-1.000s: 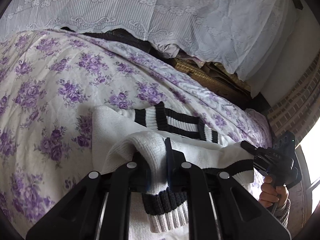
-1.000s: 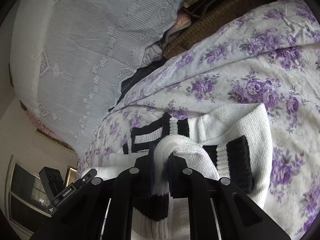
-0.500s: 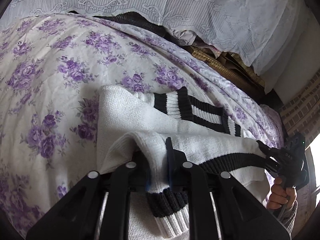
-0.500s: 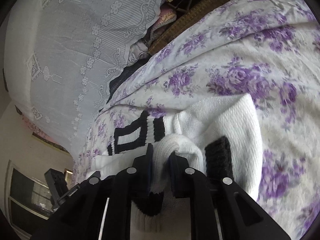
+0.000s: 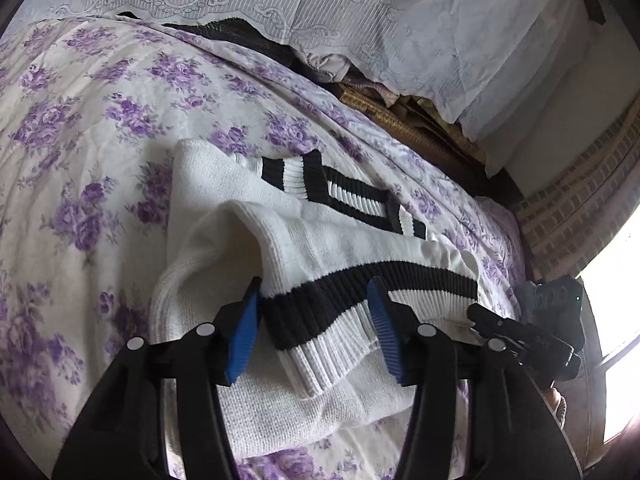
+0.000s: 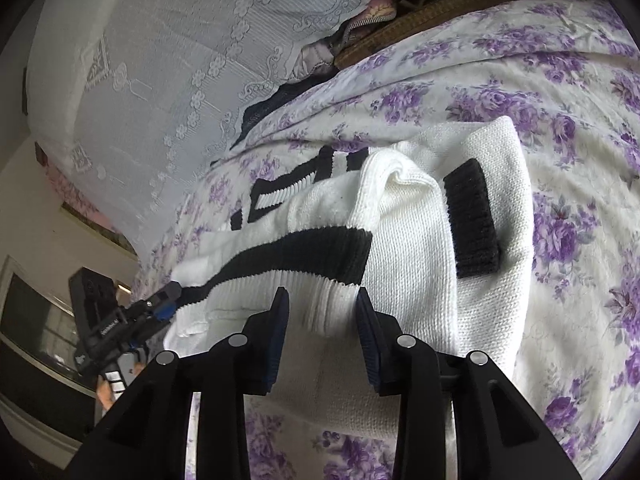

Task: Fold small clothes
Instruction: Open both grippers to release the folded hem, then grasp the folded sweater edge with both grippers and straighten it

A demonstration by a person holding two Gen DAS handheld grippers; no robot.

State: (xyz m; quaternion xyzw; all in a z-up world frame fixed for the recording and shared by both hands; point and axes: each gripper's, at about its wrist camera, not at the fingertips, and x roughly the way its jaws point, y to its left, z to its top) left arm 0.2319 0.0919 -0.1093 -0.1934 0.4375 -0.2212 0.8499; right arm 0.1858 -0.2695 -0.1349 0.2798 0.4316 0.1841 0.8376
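Observation:
A white knit sweater with black stripes lies folded on the floral bedspread. My left gripper stands over its black-and-white ribbed hem. Its jaws are opening, and the hem lies loose between the blue pads. In the right wrist view the same sweater shows a black cuff lying on top. My right gripper is also opening, with the white ribbed hem between its jaws and slack. Each gripper shows in the other's view: the right gripper, the left gripper.
A white lace cloth hangs over piled things at the far side of the bed, with a brown woven item under it. A bright window is at the right. The bedspread extends left of the sweater.
Both grippers were shut on bunched folds of the sweater. Their jaws have since spread and the fabric has dropped flat onto the sweater's body. Both have come lower and closer to the bed.

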